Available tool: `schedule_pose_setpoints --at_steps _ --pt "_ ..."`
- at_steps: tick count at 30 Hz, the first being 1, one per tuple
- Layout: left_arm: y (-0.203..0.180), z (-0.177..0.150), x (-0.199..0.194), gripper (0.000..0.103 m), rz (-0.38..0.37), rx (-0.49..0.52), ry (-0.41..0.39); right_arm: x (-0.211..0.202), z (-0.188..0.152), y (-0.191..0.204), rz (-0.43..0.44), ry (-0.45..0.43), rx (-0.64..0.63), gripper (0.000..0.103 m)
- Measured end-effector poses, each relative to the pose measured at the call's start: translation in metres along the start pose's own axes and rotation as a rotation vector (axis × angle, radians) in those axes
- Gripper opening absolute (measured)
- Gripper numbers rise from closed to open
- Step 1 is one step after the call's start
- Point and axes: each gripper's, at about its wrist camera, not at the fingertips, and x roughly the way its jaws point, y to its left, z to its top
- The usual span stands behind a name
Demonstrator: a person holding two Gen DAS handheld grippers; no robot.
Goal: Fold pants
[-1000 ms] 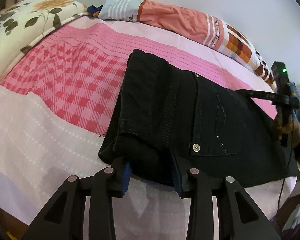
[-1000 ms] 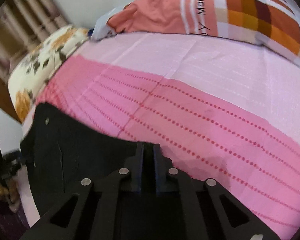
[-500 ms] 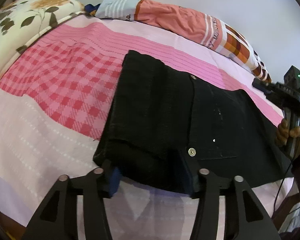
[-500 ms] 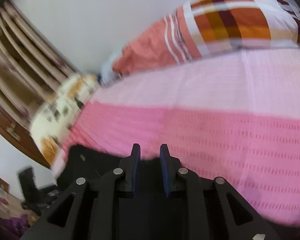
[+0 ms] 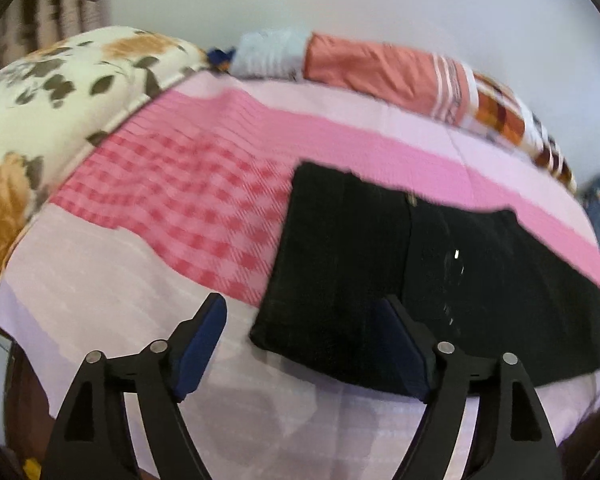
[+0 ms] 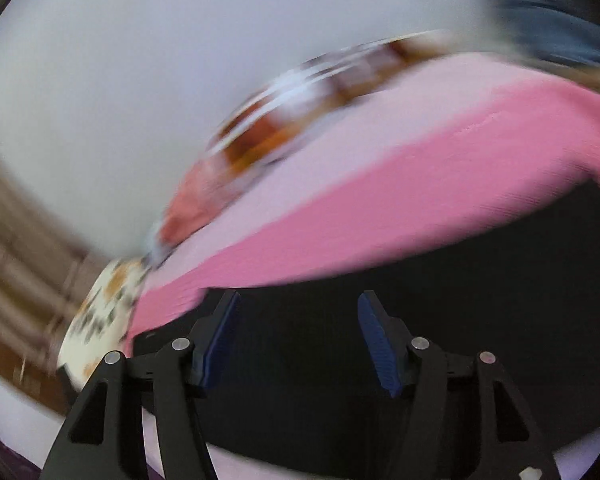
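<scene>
Folded black pants (image 5: pixel 420 280) lie flat on a pink bedsheet (image 5: pixel 180 208), just ahead and to the right of the left gripper (image 5: pixel 300 344), whose blue-padded jaws stand spread wide, holding nothing. Only the left wrist view shows the checked panel of the sheet, a floral pillow (image 5: pixel 40 112) far left, and an orange striped blanket (image 5: pixel 380 68) beyond. The right wrist view, heavily blurred, shows the right gripper (image 6: pixel 298 340) parted and empty directly over the dark cloth (image 6: pixel 420 320). Writing on the blanket is too smeared to read
</scene>
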Motion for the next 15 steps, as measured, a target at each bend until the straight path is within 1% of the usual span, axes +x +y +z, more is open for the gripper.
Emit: schedule_pose_setpoints --at_steps 1,2,3,4,5,7,10,12,15 --pt "0.001 0.001 -0.003 0.079 -0.005 -0.008 -0.007 -0.025 -0.005 -0.028 -0.036 -0.026 0.065 0.057" --pt "0.001 0.004 -0.004 0.079 -0.011 -0.010 -0.010 -0.053 -0.012 -0.060 -0.075 -0.056 0.150 0.051" --pt "-0.002 0.006 -0.004 0.079 -0.014 -0.004 -0.012 -0.082 -0.024 -0.095 -0.104 -0.099 0.255 0.034" --pt "-0.007 0.008 -0.004 0.079 -0.016 0.009 -0.013 -0.100 -0.032 -0.118 -0.110 -0.131 0.336 0.018" --pt "-0.014 0.009 -0.001 0.079 -0.016 0.033 -0.011 -0.123 -0.047 -0.146 -0.081 -0.180 0.452 0.017" --pt "-0.029 0.010 0.006 0.079 -0.006 0.086 0.009 -0.138 -0.058 -0.165 -0.045 -0.224 0.525 0.017" --pt "-0.049 0.008 0.015 0.079 -0.021 0.134 0.022 -0.141 -0.066 -0.170 0.025 -0.230 0.546 0.017" --pt "-0.058 0.007 0.021 0.079 -0.014 0.164 0.023 -0.132 -0.065 -0.170 0.065 -0.224 0.558 0.017" --pt "-0.067 0.006 0.029 0.079 -0.023 0.183 0.028 -0.123 -0.062 -0.173 0.081 -0.228 0.577 0.017"
